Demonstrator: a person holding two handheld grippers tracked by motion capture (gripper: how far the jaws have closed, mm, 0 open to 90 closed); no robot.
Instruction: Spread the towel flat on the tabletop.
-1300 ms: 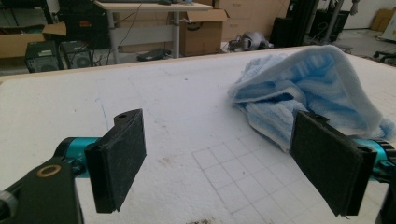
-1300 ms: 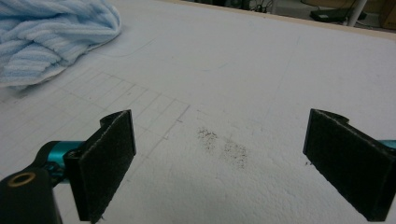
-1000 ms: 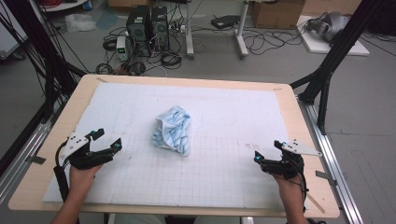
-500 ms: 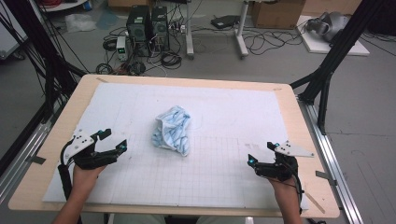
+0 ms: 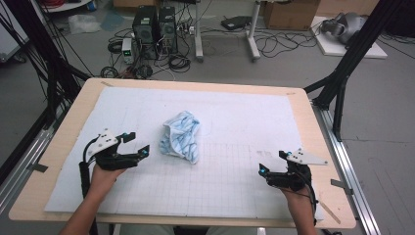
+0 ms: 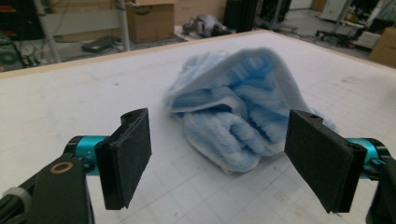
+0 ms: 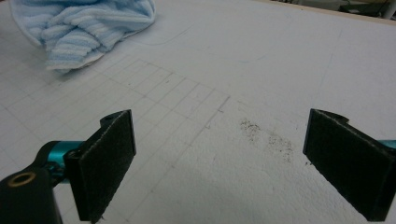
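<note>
Near edge, high view: two forearms are seen entering from the bottom of the frame. The left tool is held at lower left, jaws set wide with nothing between them, pointed toward the middle of the frame. Its jaws have just been closing a little, yet remain wide apart. The right tool is held at lower right, jaws likewise spread wide and empty, low over the white mat that covers the desk.

Left gripper view: the crumpled blue-and-white striped towel is seen just ahead, framed between the two black pads, not touched by either. Right gripper view: the same towel lies at upper left, well apart from the pads; a smudge of dark specks is noted on the mat between them.

Mid-frame, high view: the towel is bunched in a heap slightly left of centre, on the mat where the printed grid begins.

Far: past the desk, computer towers and tangled cables are seen on the floor, a cardboard box at upper right.
</note>
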